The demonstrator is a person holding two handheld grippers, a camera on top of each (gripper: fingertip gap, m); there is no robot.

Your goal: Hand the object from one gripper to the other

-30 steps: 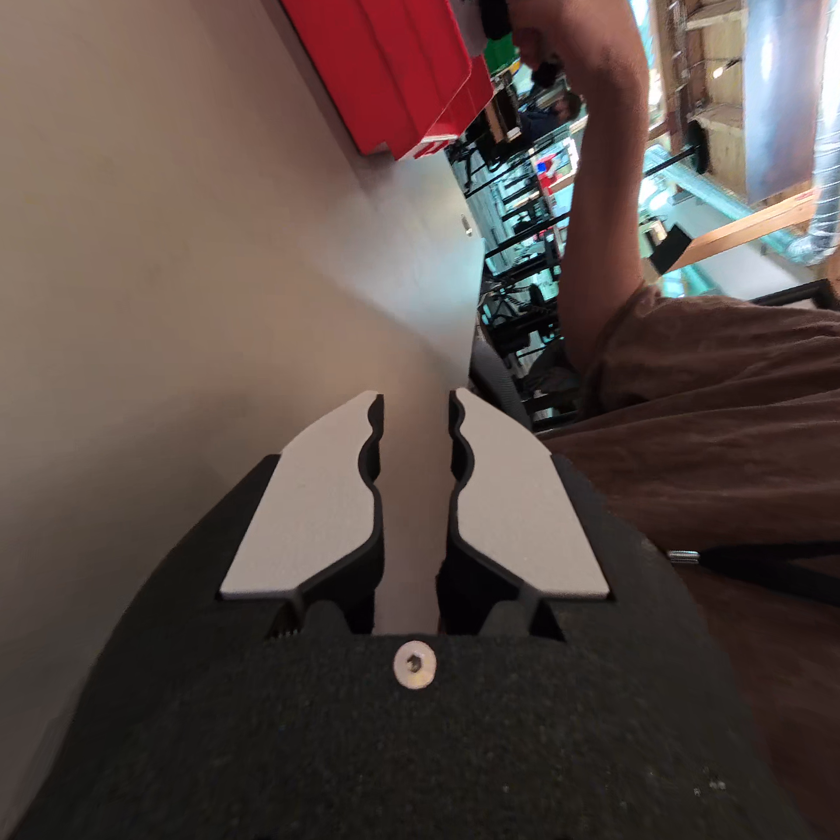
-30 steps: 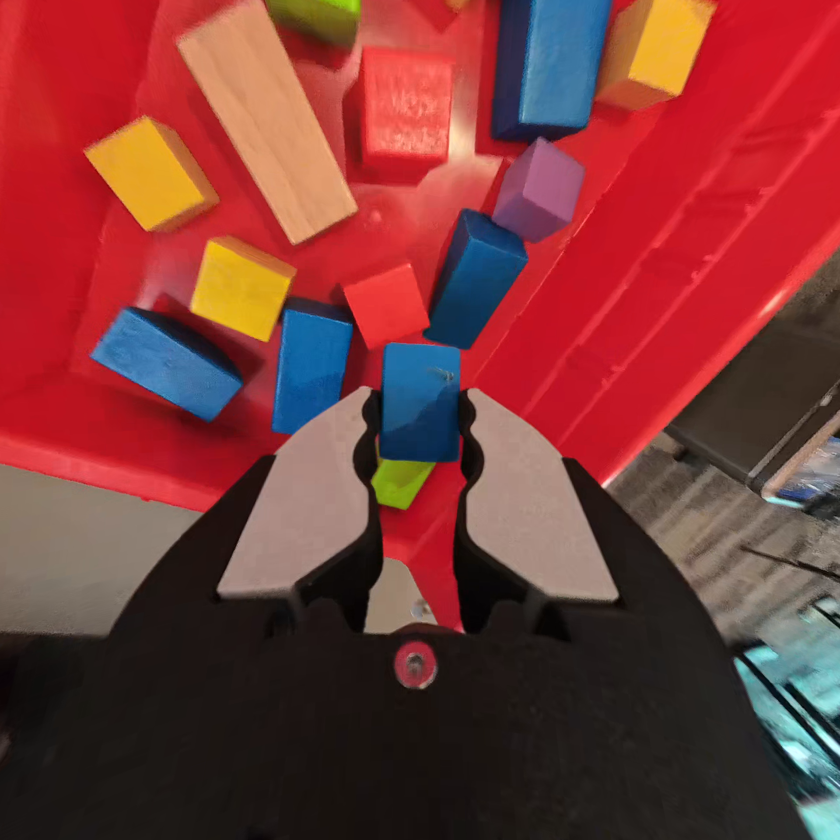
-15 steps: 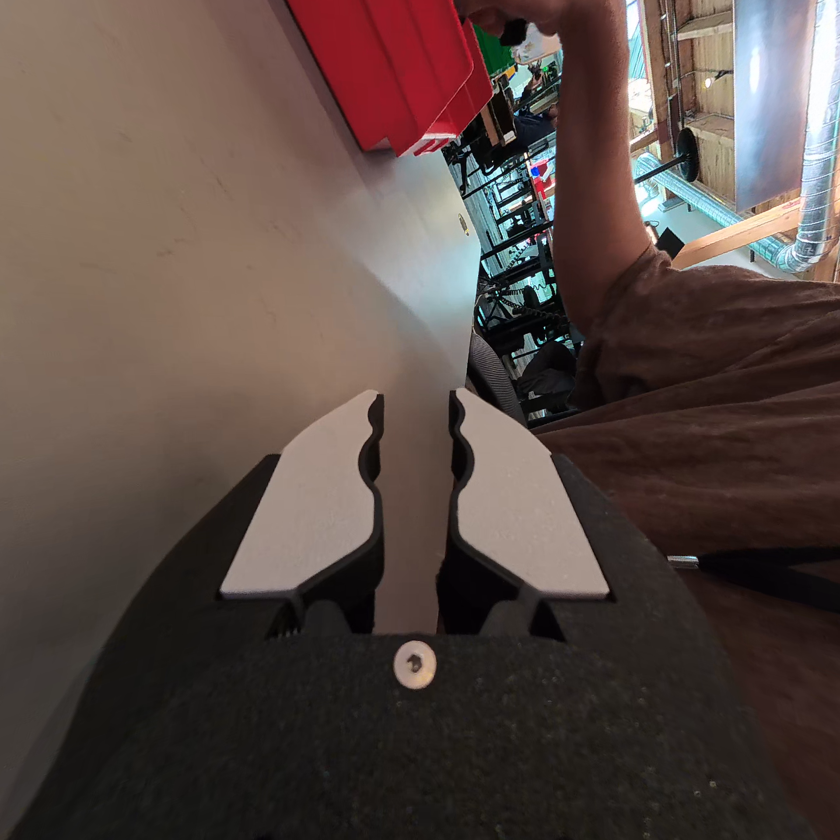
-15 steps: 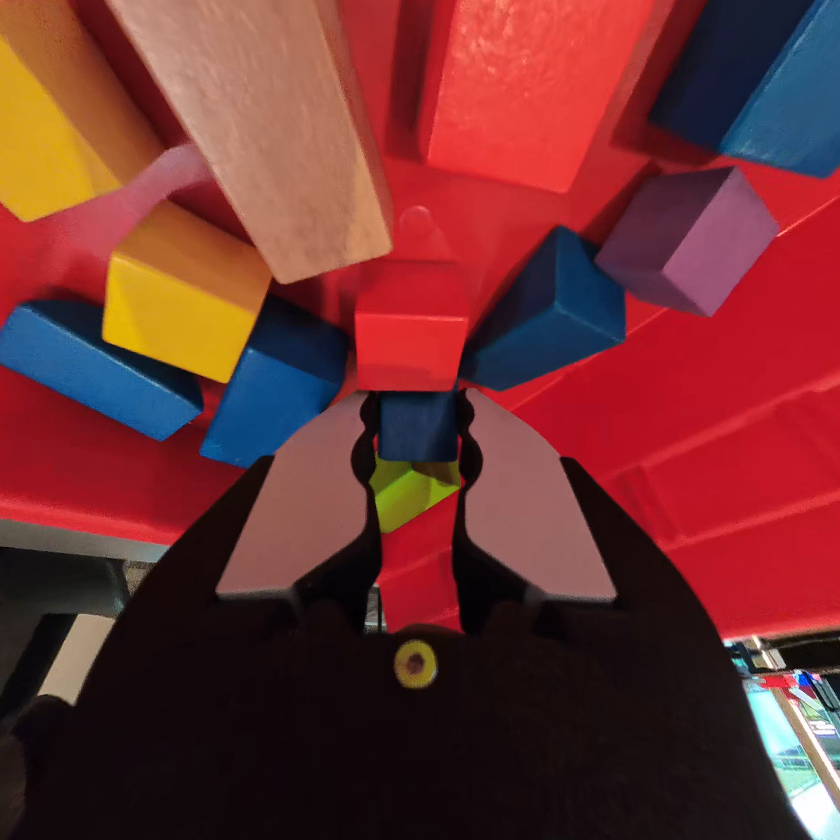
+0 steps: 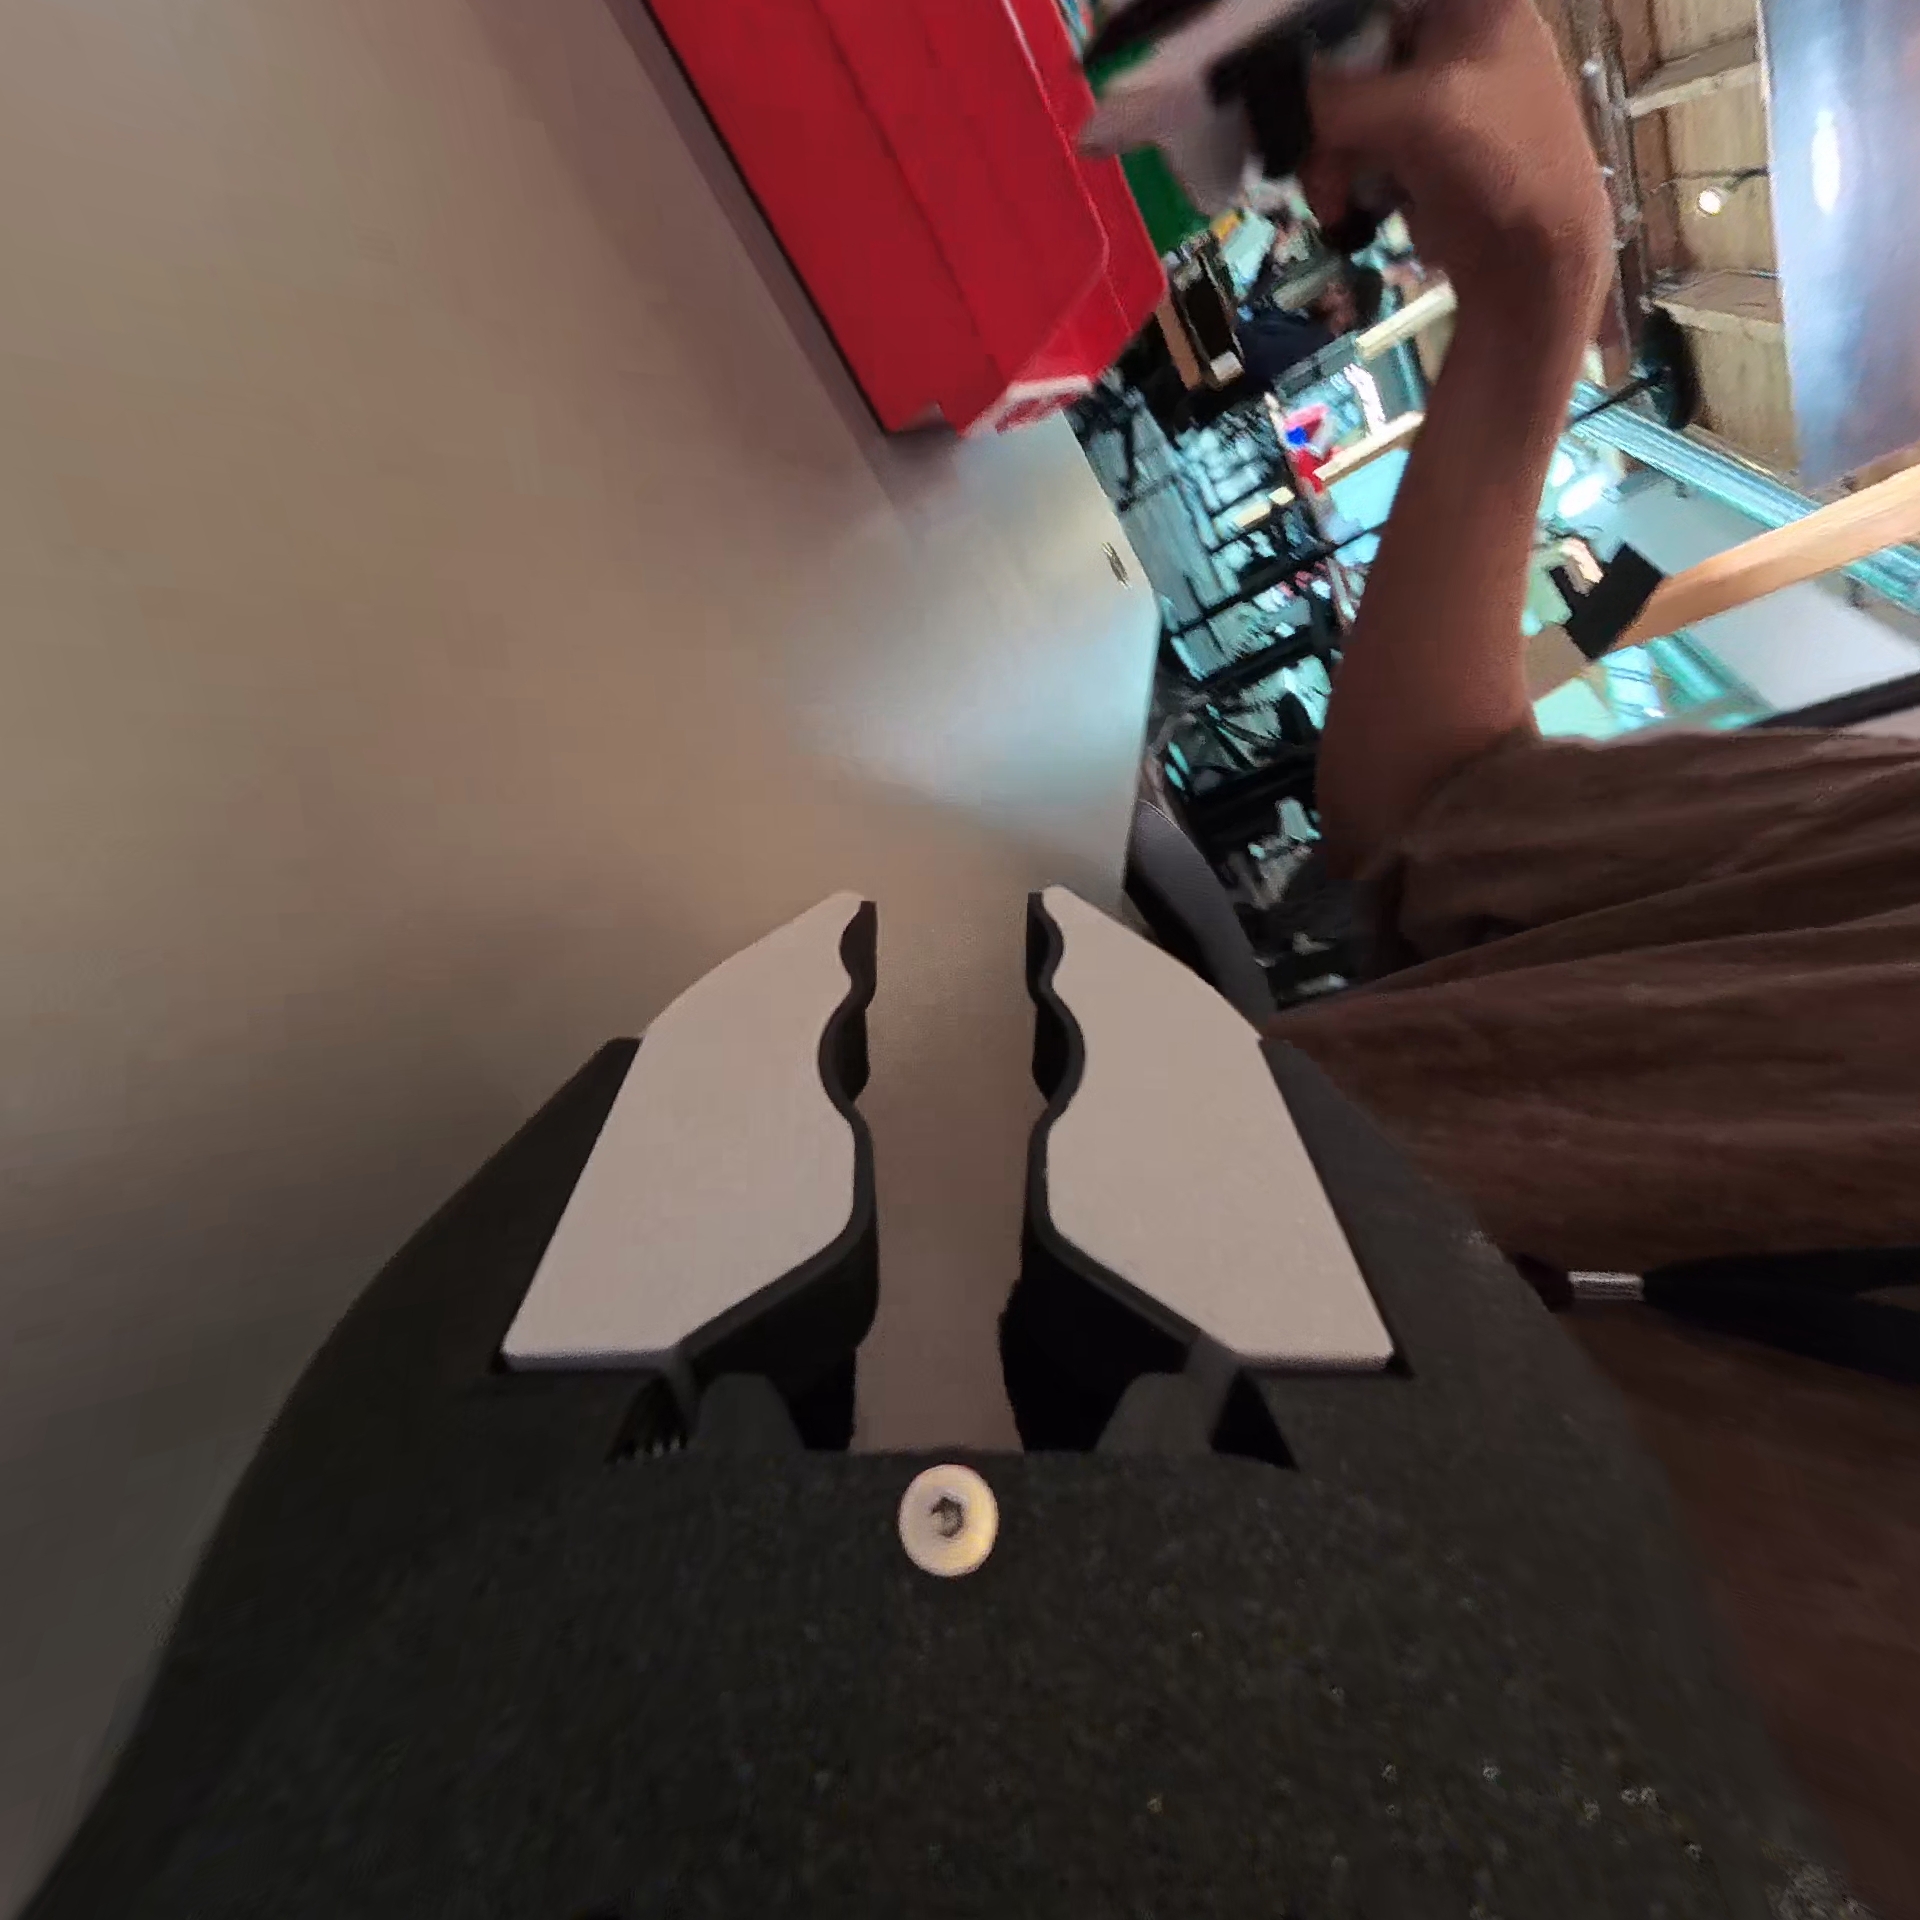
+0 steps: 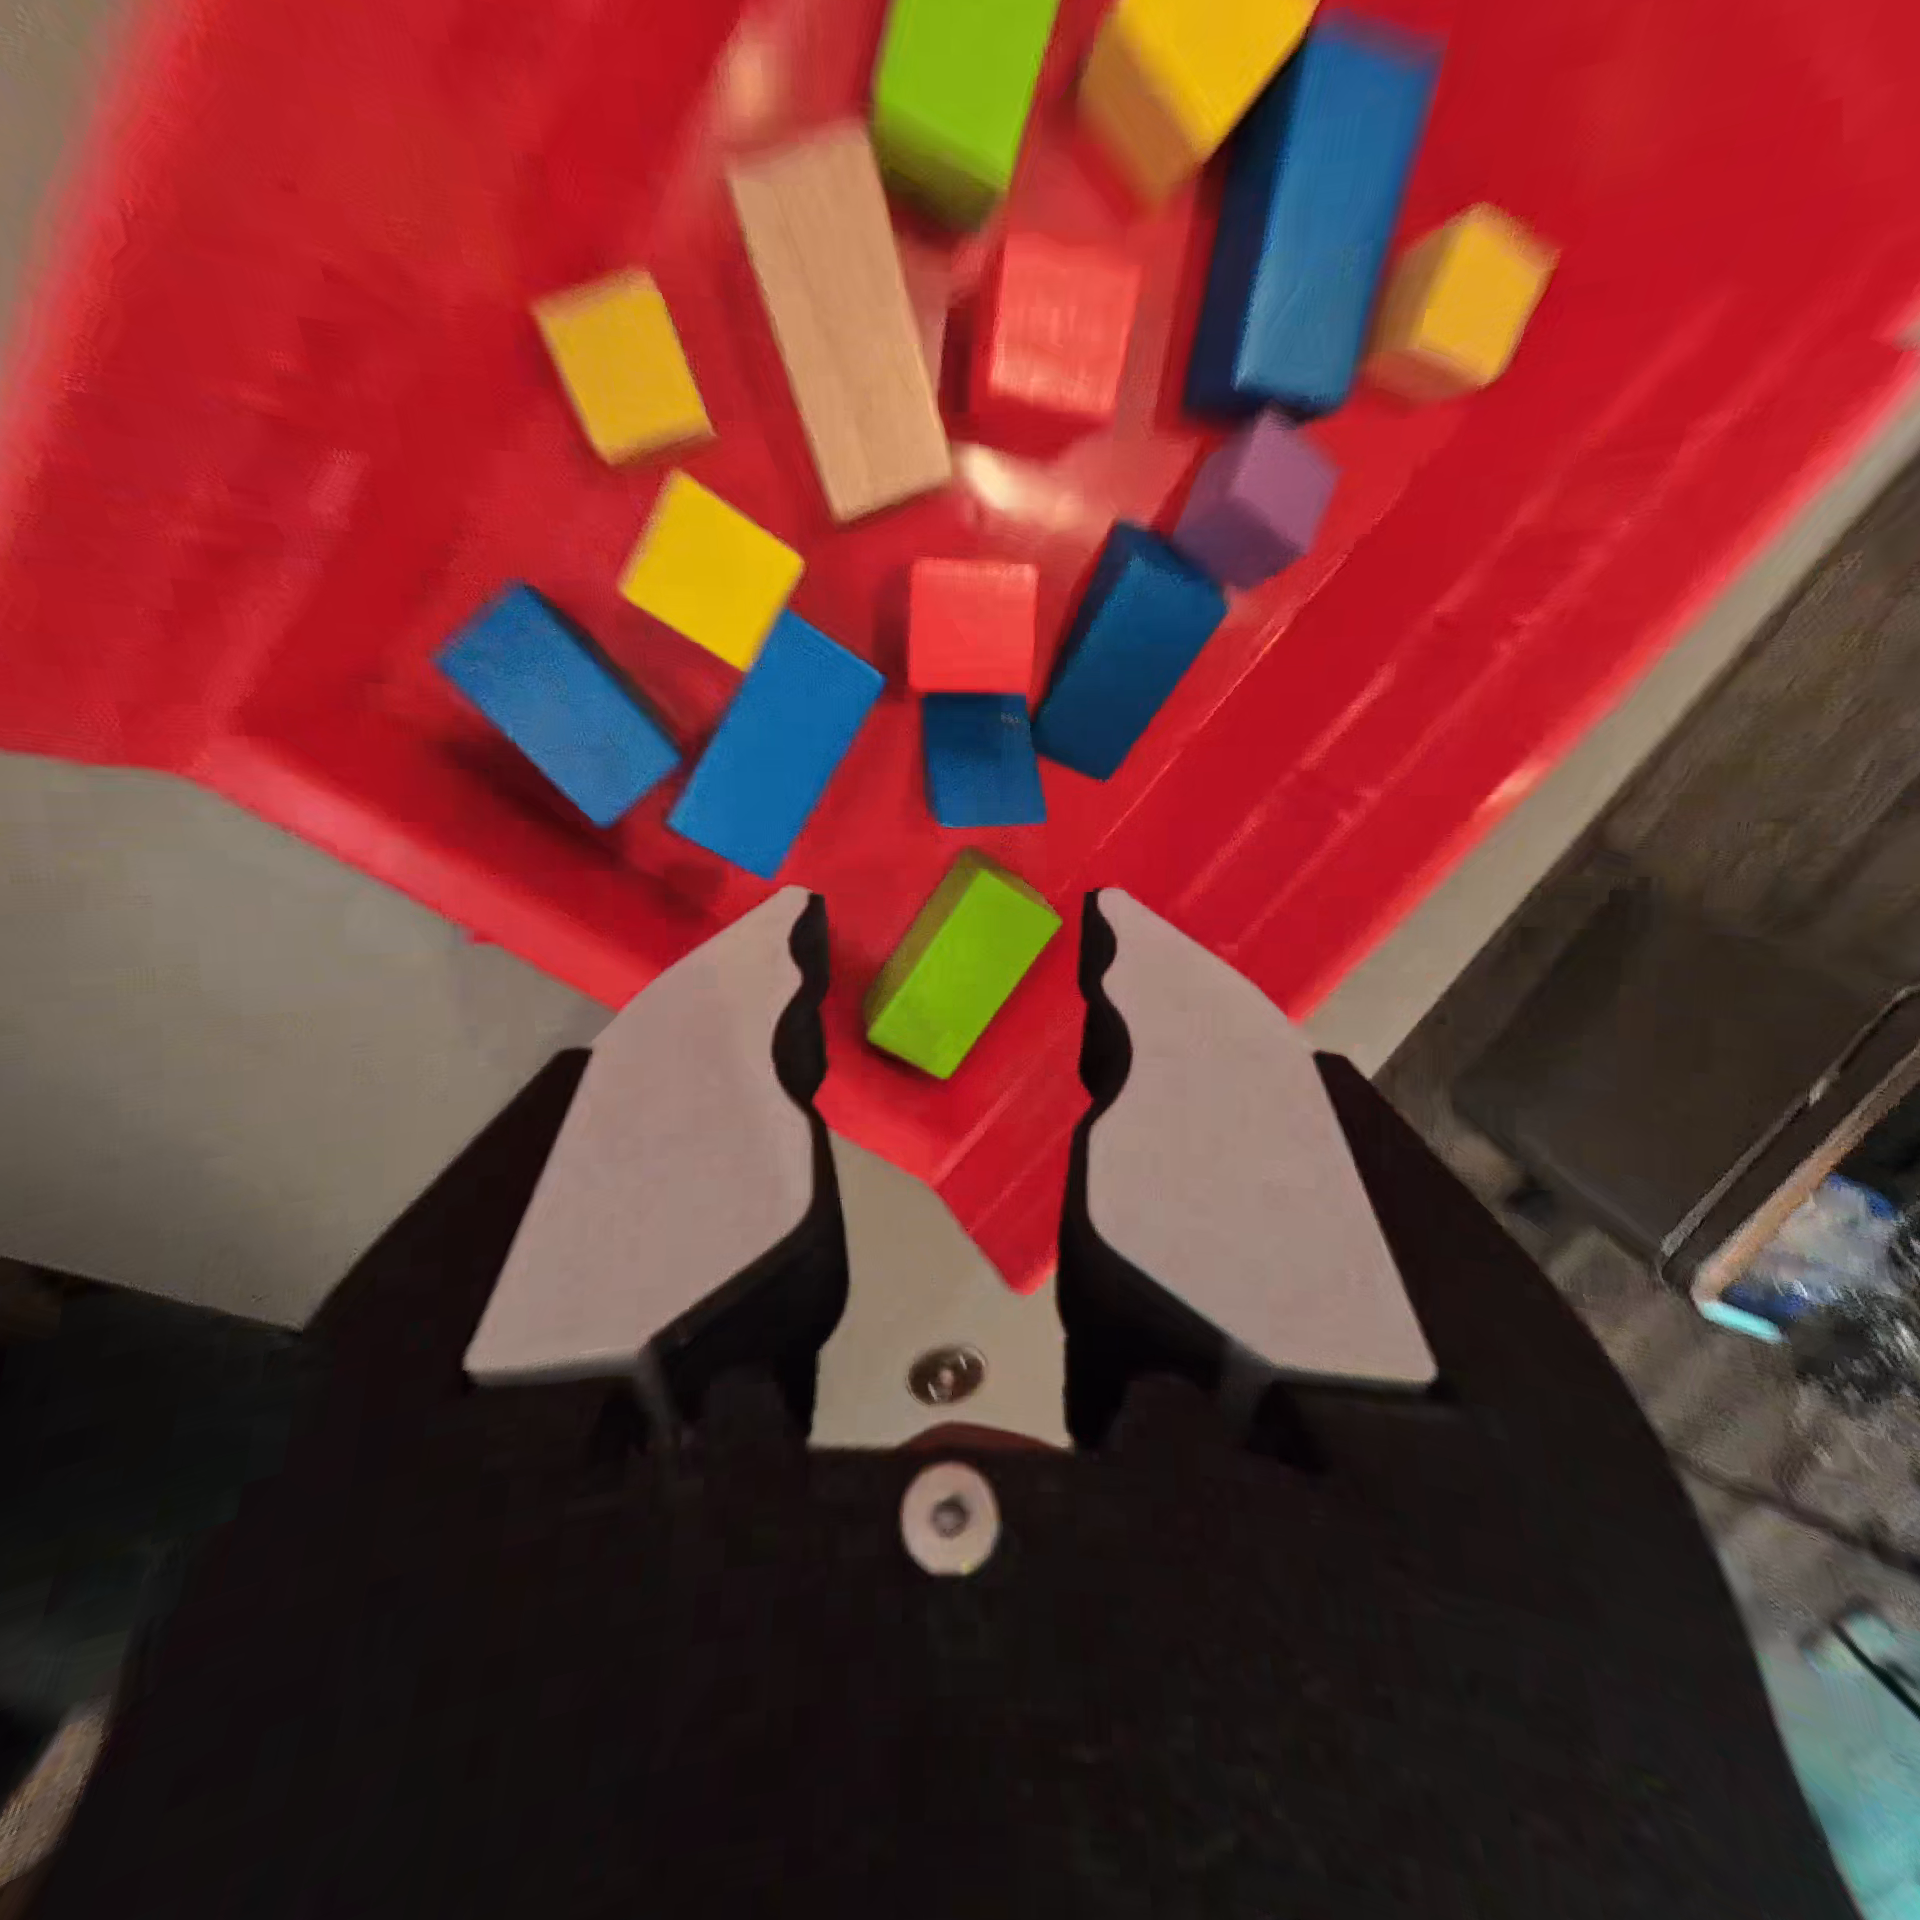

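Released a moment ago, the small blue block [image 6: 982, 758] lies near the red bin's [image 6: 312, 312] near corner, beyond the lime block [image 6: 961, 961] between the right gripper's [image 6: 948, 925] parted, empty tips. Left gripper [image 5: 951, 925] waits agape and empty over the table [image 5: 364, 623]; neighbouring blocks could foul a re-grasp.

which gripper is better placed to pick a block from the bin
Right. The right hand-held gripper hangs open over the red bin, with the green block between its fingertips. The left hand-held gripper faces bare table, off to the bin's side.
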